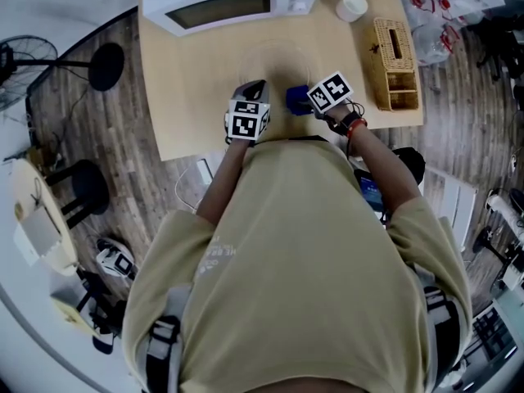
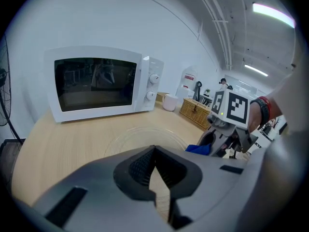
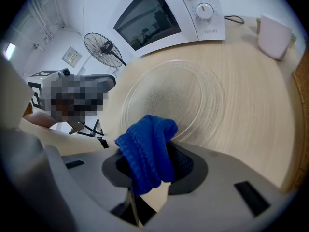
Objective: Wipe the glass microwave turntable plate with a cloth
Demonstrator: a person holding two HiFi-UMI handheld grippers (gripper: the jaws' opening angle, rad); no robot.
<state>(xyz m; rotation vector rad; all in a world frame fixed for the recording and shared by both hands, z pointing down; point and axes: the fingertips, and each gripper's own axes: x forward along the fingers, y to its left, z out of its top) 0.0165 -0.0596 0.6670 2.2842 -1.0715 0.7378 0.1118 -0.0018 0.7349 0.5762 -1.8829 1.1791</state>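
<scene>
The right tool [image 3: 148,173] pinched a blue cloth [image 3: 146,149] near the glass plate [image 3: 169,93]; the left tool [image 2: 154,152] sat closed, empty.

The glass turntable plate [image 3: 169,98] is lying flat on the pale wooden surface [image 3: 251,105], just in front of the microwave [image 3: 169,13]. It is showing as a clear round disc with a raised rim (the wood grain is reading straight through it), and nothing is resting on it. The blue cloth [image 3: 147,151], a knitted, bunched wad, is sitting pinched between the jaws of the right tool [image 3: 153,164], its free end folding over beside the plate's near rim.
</scene>
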